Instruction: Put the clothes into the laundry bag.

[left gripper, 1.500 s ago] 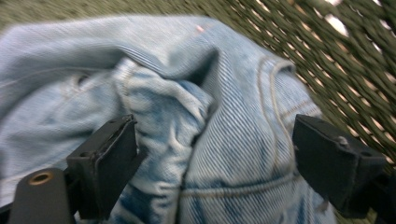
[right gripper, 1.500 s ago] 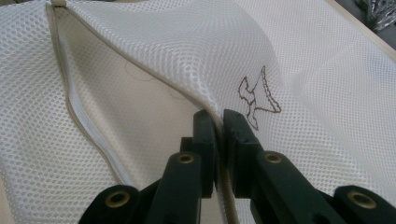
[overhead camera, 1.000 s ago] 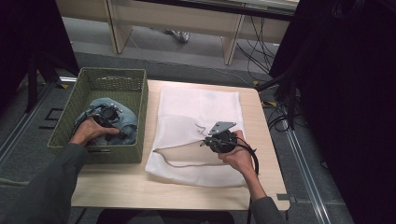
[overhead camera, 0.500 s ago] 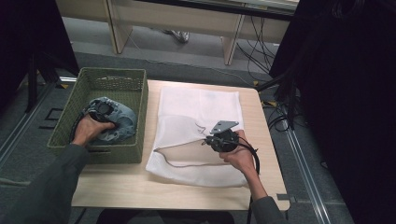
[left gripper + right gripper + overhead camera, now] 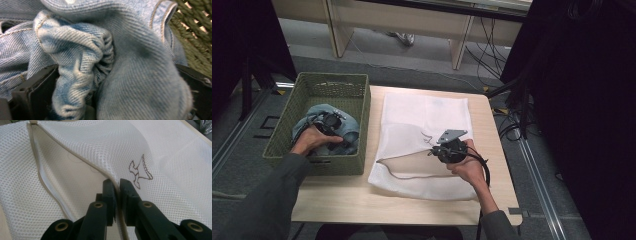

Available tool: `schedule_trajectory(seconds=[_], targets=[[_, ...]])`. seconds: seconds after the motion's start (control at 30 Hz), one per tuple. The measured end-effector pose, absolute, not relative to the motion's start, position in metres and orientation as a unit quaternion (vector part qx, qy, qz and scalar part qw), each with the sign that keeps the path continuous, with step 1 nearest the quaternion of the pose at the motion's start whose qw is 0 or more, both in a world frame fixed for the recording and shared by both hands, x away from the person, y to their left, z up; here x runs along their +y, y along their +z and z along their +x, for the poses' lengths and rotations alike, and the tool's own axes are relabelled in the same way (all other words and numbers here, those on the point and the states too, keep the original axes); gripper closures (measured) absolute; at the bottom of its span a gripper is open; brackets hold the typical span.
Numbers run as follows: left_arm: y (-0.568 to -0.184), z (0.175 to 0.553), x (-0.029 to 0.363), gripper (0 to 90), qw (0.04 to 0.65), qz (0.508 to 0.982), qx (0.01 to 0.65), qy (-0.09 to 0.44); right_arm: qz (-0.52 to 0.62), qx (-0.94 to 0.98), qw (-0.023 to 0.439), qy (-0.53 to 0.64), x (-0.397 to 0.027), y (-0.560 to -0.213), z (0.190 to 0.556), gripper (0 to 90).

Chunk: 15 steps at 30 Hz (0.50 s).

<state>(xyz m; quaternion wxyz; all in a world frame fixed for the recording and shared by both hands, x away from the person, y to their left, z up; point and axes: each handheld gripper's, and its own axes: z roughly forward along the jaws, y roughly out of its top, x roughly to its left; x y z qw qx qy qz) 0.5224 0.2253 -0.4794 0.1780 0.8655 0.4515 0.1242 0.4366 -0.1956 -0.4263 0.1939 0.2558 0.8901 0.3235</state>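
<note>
Left fingers (image 5: 110,100) reopened wide around jeans (image 5: 140,62) | right fingers (image 5: 117,192) pinch mesh bag (image 5: 82,150) edge

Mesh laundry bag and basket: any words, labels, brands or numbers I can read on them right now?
No readable text anywhere.
Mesh laundry bag: one brown stitched outline figure, a sign and not letters; a faint mark near its far edge in the high view is too blurred to read.
Denim garment: no label visible.
Green woven basket: no marking.
</note>
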Motion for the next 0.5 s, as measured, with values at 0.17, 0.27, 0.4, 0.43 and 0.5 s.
schedule_trajectory(seconds=[0.17, 0.27, 0.4, 0.43, 0.5], targets=[[-0.480, 0.522, 0.225, 11.4, 0.177, 0.857, 0.460, 0.150, 0.260, 0.889, 0.192, 0.323, -0.196, -0.426, 0.436, 83.1], [-0.479, 0.520, 0.227, 44.3, 0.160, 0.854, 0.455, 0.195, 0.258, 0.891, 0.191, 0.322, -0.197, -0.425, 0.436, 83.1], [-0.476, 0.519, 0.225, 53.6, 0.148, 0.860, 0.440, 0.214, 0.262, 0.889, 0.194, 0.323, -0.197, -0.424, 0.435, 83.4], [-0.476, 0.518, 0.226, 56.0, 0.156, 0.857, 0.441, 0.217, 0.268, 0.889, 0.188, 0.320, -0.197, -0.423, 0.434, 83.4], [-0.473, 0.518, 0.230, 60.6, 0.164, 0.851, 0.448, 0.219, 0.271, 0.885, 0.194, 0.326, -0.197, -0.424, 0.434, 83.4]])
